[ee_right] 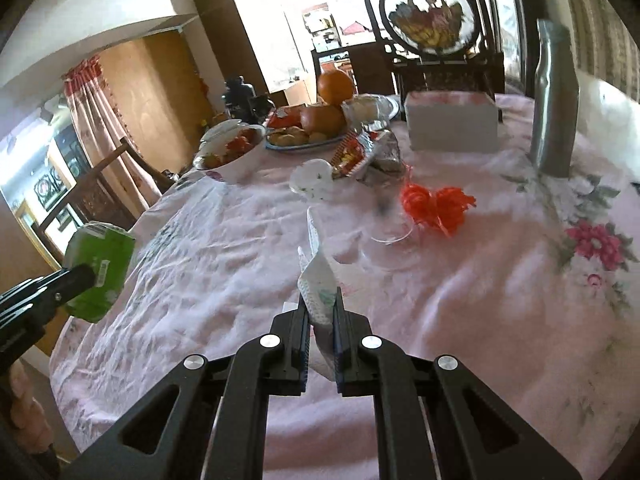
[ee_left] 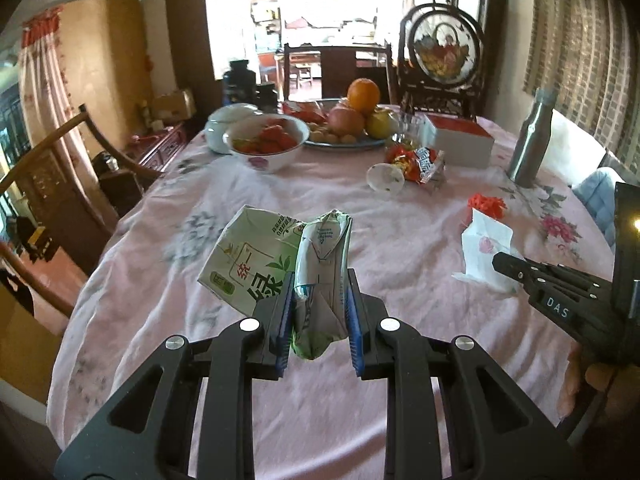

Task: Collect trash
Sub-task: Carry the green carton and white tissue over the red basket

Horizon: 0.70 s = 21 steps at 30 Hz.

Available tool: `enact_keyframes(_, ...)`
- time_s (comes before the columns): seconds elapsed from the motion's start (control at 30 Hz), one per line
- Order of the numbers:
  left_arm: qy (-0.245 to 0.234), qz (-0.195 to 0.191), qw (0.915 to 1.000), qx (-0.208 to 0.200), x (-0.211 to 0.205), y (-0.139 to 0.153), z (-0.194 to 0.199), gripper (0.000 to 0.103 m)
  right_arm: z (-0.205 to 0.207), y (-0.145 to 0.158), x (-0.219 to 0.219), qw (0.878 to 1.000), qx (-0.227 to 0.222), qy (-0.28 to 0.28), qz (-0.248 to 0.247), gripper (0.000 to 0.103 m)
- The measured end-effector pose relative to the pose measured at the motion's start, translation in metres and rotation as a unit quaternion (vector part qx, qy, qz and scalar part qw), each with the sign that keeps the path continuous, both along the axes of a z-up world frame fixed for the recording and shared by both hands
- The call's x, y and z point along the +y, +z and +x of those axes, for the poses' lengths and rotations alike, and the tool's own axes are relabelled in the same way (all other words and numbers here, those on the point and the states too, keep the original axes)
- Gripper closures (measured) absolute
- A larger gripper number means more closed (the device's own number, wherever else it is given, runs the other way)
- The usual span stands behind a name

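Nearest me, my left tongs (ee_left: pixel 318 320) clench a crushed green drink carton (ee_left: pixel 276 264), its long axis pointing away from me. My right tongs (ee_right: pixel 321 320) pinch a white tissue (ee_right: pixel 318 280) upright. Further off, right of centre on the counter (ee_right: pixel 500 300), lie a red ribbon (ee_right: pixel 436 204) and a snack wrapper (ee_right: pixel 364 152), closer to the right tongs. I see no bin; the clear glass (ee_right: pixel 390 232) is blurred.
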<state>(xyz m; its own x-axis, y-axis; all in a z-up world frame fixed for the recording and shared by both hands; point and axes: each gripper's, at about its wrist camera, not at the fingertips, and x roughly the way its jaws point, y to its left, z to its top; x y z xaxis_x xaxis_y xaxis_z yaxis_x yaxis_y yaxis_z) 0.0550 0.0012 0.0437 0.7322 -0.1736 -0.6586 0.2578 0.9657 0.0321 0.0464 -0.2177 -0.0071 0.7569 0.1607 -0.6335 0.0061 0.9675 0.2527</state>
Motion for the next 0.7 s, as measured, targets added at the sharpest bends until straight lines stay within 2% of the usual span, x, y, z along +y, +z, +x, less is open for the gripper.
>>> enact_keyframes(0.33, 0.004, -0.027, 0.9991, -0.032, 0.024, 0.011, -0.045, 0.078, -0.049, 0.029, 0.037, 0.999, -0.026, 0.015, -0.031, 0.093)
enact_keyframes(0.7, 0.042, -0.053, 0.996, -0.058, 0.073, 0.019, -0.089, 0.078, -0.095, 0.06, 0.125, 0.99, -0.063, 0.11, -0.063, 0.093)
